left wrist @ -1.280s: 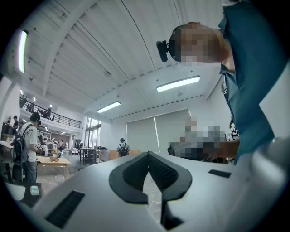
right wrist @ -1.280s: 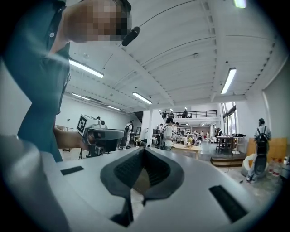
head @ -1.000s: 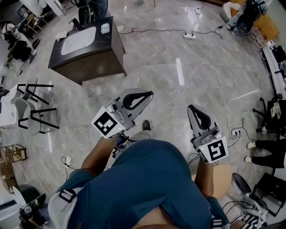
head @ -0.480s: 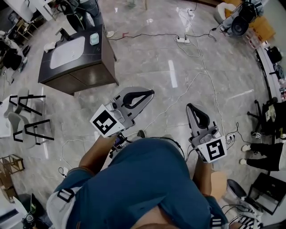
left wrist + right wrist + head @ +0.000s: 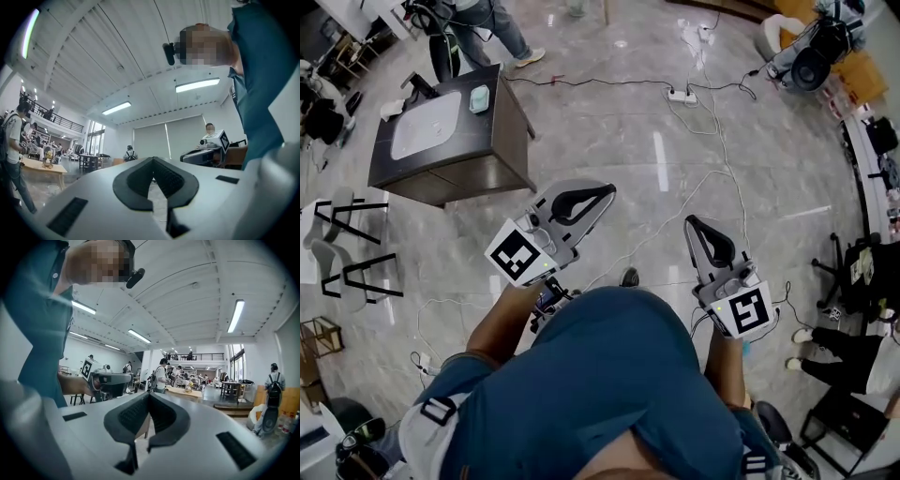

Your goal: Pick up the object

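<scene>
Both grippers are held out in front of the person's body, well above the marble floor. My left gripper (image 5: pixel 607 193) (image 5: pixel 151 160) is shut, its dark pads meeting at the tip with nothing between them. My right gripper (image 5: pixel 691 223) (image 5: pixel 149 394) is shut too and holds nothing. Neither is near any object. A small teal object (image 5: pixel 479 98) lies on top of a dark cabinet (image 5: pixel 478 169) at the far left, well away from both grippers. Each gripper view looks out across a large hall, not at the floor.
The cabinet carries a white basin-like top (image 5: pixel 427 136). Cables and a power strip (image 5: pixel 682 95) trail across the floor ahead. Folding chairs (image 5: pixel 356 253) stand at the left. A person's legs (image 5: pixel 502 28) show behind the cabinet. Desks and seated people line the right edge.
The whole floor view has shifted: the cabinet has slid left and up in view, and a person's legs have come into sight behind it. Both grippers keep the same shut pose.
</scene>
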`<state>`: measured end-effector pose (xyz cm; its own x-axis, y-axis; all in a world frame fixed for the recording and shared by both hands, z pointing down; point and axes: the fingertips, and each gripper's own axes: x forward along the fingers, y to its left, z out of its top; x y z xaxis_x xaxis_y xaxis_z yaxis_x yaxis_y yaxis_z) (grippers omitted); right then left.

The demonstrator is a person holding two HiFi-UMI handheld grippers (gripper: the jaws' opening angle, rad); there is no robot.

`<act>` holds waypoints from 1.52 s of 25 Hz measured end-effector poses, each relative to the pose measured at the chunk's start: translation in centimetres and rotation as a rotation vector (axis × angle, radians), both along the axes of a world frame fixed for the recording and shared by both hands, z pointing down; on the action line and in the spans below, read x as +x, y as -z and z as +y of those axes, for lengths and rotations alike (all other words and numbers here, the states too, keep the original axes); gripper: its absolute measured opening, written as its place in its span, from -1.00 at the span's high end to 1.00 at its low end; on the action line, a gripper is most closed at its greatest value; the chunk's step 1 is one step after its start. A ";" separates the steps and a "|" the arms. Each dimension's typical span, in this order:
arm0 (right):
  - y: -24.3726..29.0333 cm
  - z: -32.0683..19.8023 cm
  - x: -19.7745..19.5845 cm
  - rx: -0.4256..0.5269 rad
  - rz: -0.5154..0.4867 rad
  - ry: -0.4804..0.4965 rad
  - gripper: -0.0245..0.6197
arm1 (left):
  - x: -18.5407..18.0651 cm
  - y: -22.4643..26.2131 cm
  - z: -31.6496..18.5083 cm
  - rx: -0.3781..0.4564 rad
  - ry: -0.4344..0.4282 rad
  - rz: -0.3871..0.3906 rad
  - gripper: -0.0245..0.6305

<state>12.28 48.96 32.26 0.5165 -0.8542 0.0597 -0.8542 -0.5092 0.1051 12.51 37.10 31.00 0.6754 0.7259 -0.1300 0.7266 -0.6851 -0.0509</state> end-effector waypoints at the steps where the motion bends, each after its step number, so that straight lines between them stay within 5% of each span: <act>1: 0.0 0.7 1.5 -0.004 0.004 0.007 0.88 | 1.3 -0.1 0.7 0.001 0.008 -0.001 0.92; 16: 0.2 3.5 14.3 -0.037 0.005 0.102 0.88 | 13.7 0.5 3.2 -0.023 0.120 0.045 0.92; 28: 0.7 -7.7 22.4 -0.062 0.003 0.170 0.88 | 20.1 0.8 -8.3 -0.050 0.207 0.023 0.92; 38: 0.9 -19.1 26.1 -0.072 0.058 0.340 0.88 | 21.5 0.6 -19.3 -0.057 0.368 0.022 0.92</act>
